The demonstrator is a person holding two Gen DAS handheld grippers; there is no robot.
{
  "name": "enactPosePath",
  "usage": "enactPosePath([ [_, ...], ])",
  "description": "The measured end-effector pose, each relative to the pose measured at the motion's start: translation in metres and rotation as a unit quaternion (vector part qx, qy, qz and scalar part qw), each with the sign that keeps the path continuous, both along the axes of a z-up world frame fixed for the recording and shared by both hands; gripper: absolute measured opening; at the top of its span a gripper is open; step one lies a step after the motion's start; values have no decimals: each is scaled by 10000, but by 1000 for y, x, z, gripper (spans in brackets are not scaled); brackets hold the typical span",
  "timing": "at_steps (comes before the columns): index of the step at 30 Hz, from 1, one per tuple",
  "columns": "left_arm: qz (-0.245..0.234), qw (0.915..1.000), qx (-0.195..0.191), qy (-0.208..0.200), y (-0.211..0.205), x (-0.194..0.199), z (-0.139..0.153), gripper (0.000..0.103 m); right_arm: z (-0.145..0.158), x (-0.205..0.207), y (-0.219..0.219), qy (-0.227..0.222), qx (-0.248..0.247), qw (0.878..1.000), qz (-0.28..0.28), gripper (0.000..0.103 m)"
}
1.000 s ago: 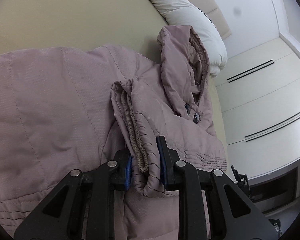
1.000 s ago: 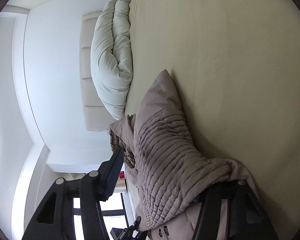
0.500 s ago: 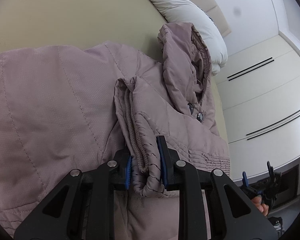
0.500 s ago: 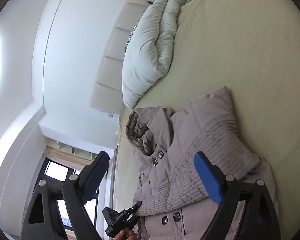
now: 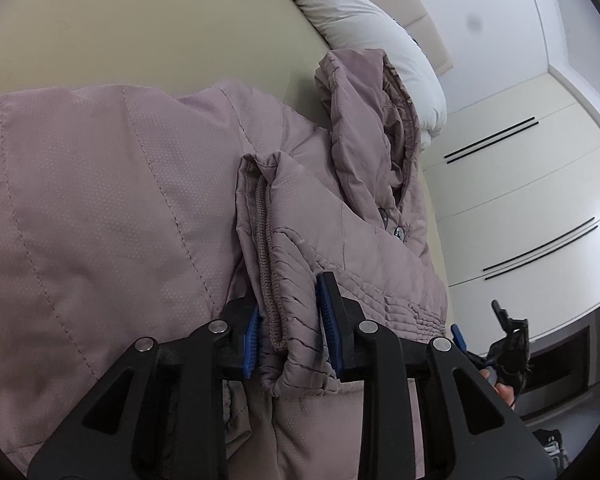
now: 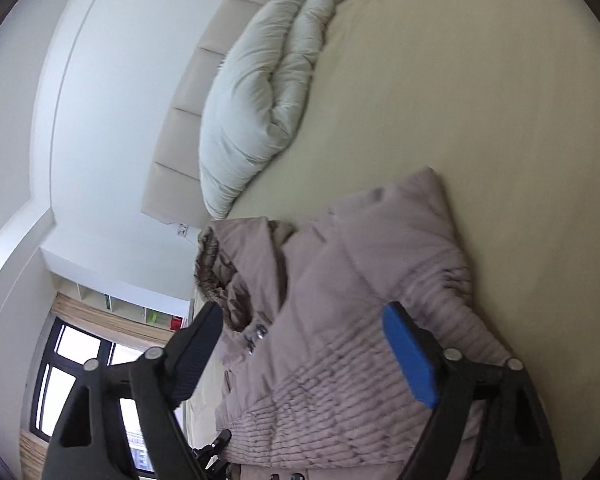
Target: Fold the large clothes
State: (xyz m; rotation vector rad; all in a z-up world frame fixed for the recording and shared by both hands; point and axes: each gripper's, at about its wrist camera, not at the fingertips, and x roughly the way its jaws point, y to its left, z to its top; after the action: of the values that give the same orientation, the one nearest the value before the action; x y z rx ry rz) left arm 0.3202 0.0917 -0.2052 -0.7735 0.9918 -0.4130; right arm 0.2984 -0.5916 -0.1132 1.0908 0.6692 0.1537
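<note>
Filling most of both views is one bed [image 6: 480, 92] with a cream sheet, and on it lies one mauve padded coat [image 5: 100, 208], spread near the single white duvet [image 6: 260, 92] bunched by the headboard. One hood [image 5: 364, 120] stands up at the coat's collar, and two dark buttons [image 5: 398, 233] show just below it. The left gripper [image 5: 288, 320] is clamped on one sleeve cuff [image 5: 284, 280], its ribbed edge between the blue pads. The right gripper [image 6: 304, 344] hangs wide apart above the coat, touching nothing. The coat's hem is cut off below the frame, and the right view is blurred.
</note>
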Motion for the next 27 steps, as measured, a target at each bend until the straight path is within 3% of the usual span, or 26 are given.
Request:
enactPosePath([
  [2, 10, 10000, -10, -50, 1, -2, 0, 26, 10, 16, 16, -48, -254, 9993, 258, 89],
  [4, 24, 10000, -75, -36, 6, -7, 0, 26, -14, 34, 25, 488, -404, 9973, 376, 89],
  [6, 66, 9999, -149, 19, 16, -15, 2, 28, -45, 38, 25, 729, -529, 9951, 405, 72],
  [8, 181, 9998, -95, -5, 33, -30, 11, 35, -44, 28, 20, 577, -578, 9961, 344, 68],
  [10, 452, 9989, -64, -130, 60, -55, 24, 57, -34, 15, 13, 576, -389, 9974, 189, 68],
  [13, 1001, 9940, -354, -253, 106, -107, 36, 59, -7, -10, 14, 410, -456, 9981, 16, 78],
  [15, 1532, 9863, -565, -211, 135, -153, 38, 64, 12, -25, 26, 209, -531, 9983, 102, 85],
  [18, 2315, 9691, -833, -144, 165, -225, 32, 64, 25, -45, 54, 44, -480, 9978, 445, 90],
  [21, 3246, 9385, -1174, -78, 185, -290, 21, 64, 25, -59, 84, 46, -276, 9966, 773, 90],
  [23, 3725, 9181, -1353, -40, 193, -318, 15, 64, 23, -66, 99, 62, -135, 9961, 873, 90],
  [27, 4346, 8853, -1649, 125, 204, -345, 4, 64, 18, -76, 124, 180, 74, 9944, 1041, 89],
])
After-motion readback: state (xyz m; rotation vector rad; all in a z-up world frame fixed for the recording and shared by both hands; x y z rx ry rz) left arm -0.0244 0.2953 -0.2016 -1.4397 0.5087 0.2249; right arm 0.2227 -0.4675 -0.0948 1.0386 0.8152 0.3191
